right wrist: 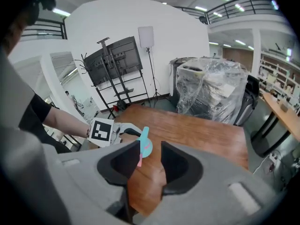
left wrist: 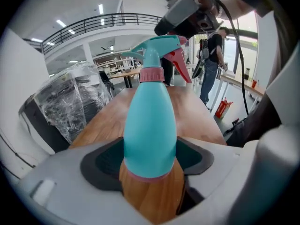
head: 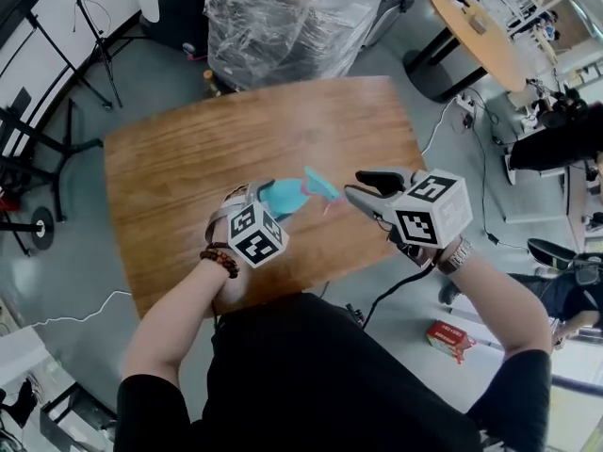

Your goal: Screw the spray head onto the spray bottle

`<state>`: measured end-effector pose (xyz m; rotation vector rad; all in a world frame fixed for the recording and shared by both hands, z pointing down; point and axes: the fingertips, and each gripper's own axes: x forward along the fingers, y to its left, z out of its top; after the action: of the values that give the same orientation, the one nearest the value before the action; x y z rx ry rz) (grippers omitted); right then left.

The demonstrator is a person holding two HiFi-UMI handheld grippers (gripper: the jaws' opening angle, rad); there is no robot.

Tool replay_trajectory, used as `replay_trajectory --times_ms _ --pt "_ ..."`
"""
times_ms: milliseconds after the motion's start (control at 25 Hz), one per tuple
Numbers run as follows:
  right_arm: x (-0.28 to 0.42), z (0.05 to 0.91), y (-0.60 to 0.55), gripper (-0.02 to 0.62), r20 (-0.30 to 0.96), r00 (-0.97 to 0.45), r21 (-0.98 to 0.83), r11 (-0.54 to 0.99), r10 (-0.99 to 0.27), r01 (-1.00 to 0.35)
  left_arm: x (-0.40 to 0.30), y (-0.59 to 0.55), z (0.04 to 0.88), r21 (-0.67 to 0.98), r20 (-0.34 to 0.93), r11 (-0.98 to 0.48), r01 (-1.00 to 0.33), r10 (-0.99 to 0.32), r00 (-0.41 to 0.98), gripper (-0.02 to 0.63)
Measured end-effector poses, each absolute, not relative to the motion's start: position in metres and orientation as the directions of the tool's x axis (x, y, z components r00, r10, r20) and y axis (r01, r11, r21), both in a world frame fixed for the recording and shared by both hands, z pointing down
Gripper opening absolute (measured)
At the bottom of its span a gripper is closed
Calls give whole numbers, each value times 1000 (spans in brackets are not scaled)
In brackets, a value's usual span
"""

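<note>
A teal spray bottle [head: 281,198] is held tilted above the wooden table [head: 179,158], with my left gripper [head: 267,199] shut on its body. In the left gripper view the bottle [left wrist: 149,125] fills the gap between the dark pads [left wrist: 101,163]. Its teal spray head [left wrist: 157,46] sits on the neck over a pink collar, with the pink trigger to the right. My right gripper [head: 356,185] hovers just right of the spray head [head: 321,185], apart from it. In the right gripper view its jaws [right wrist: 146,161] stand open and empty, the spray head [right wrist: 144,146] beyond them.
A plastic-wrapped stack [head: 283,17] stands behind the table. A round table [head: 480,36] is at the back right, and a red box [head: 450,339] lies on the floor at right. Stands and cables crowd the left side. A screen on a stand [right wrist: 117,60] is in the distance.
</note>
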<state>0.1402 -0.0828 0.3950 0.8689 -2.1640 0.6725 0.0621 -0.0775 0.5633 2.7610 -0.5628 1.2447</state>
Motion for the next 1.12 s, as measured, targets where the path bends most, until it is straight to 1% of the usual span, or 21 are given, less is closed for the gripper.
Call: replay_trajectory --times_ms 160,240,400,520,880,1120 --pt "144 395 -85 127 720 -518 -103 668 -462 -737 70 -100 576 62 650 -877 -477 -327 686 371" --pt "143 395 -85 116 692 -513 -45 679 -508 -733 74 -111 582 99 620 -854 -511 -349 703 373" --pt "143 397 -83 44 648 -484 95 693 -588 -714 83 -129 590 129 579 -827 -548 -386 718 373" --pt "140 400 -82 -6 620 -474 148 686 -626 -712 92 -137 598 171 562 -808 -564 -390 730 371" --pt "138 427 -72 -6 617 -456 154 667 -641 -729 100 -155 619 144 553 -802 -580 -421 719 371" --pt "136 445 -68 -6 627 -451 111 646 -635 -755 99 -157 629 93 605 -825 -557 -397 690 371"
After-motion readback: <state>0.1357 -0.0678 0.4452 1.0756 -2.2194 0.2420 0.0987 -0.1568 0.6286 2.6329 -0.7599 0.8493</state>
